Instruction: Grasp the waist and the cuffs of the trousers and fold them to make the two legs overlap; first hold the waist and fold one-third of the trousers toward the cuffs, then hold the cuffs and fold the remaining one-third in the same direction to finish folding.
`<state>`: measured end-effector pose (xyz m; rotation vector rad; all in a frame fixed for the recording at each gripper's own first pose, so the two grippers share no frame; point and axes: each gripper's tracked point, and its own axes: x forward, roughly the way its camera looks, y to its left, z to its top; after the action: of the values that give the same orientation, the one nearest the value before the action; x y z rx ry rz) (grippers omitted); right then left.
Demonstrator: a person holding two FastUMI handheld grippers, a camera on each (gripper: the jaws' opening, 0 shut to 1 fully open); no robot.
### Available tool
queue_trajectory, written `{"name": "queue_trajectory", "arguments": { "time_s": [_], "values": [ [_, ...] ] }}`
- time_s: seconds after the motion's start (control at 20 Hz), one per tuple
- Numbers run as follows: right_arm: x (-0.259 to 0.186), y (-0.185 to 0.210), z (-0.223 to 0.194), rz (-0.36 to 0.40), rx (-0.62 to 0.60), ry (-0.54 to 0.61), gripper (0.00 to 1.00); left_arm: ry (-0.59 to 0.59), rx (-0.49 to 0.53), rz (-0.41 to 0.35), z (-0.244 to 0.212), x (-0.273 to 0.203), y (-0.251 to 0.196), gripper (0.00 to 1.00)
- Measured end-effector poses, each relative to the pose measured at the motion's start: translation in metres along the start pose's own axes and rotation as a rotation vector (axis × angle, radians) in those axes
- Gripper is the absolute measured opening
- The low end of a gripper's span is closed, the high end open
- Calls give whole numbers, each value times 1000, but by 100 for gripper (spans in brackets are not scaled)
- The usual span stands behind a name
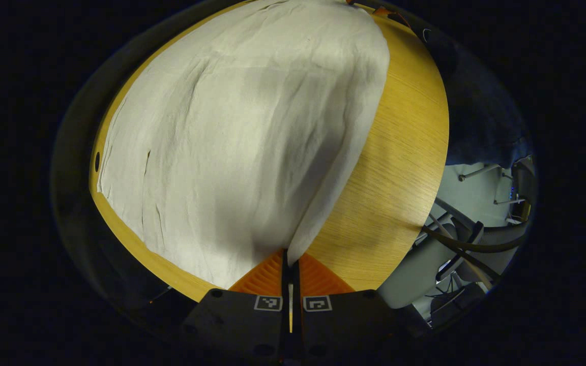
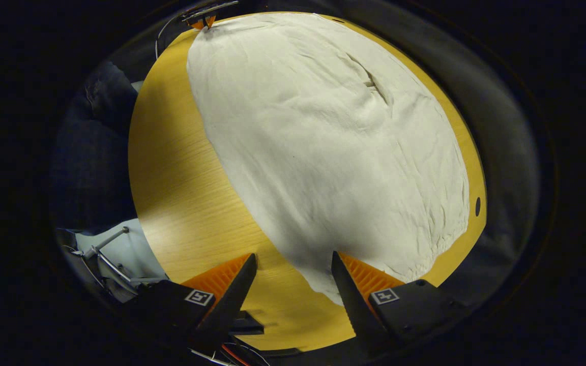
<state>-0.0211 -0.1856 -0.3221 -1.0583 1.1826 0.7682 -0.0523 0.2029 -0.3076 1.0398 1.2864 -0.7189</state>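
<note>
Trousers (image 1: pixel 232 147) lying spread flat across wooden table (image 1: pixel 400 168), pale cloth wrinkled. Your left gripper (image 1: pixel 290 256) clenching corner of cloth at its near edge, fingers pressed together with fabric pinched between. Your right gripper (image 2: pixel 293 267) hovering released, fingers wide apart, straddling trousers' near edge over table; one finger (image 2: pixel 361 284) overlapping cloth, other over bare wood.
</note>
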Motion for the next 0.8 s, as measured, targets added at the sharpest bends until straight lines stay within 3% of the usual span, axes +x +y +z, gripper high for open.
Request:
{"name": "queue_trajectory", "arguments": {
  "time_s": [0.3,0.35,0.45,0.5,0.6,0.65,0.7,0.8],
  "values": [
    [5,9,-1,84,6,76,91,10,-1,-4,0,1,1,1],
    [6,6,1,83,5,91,82,9,-6,-7,0,1,1,1],
    [7,3,1,77,6,109,90,3,-12,-9,1,1,2,0],
    [7,-3,-1,64,15,112,65,6,-19,-12,0,1,1,0],
    [8,-11,1,26,6,106,42,8,-29,-20,1,1,1,0],
    [9,-16,2,3,4,103,36,7,-26,-23,0,1,0,0],
    [8,-15,0,-8,6,104,23,8,-23,-24,1,2,1,0],
    [6,-16,0,-23,18,124,17,7,-23,-24,2,1,1,0]
  ]
}}
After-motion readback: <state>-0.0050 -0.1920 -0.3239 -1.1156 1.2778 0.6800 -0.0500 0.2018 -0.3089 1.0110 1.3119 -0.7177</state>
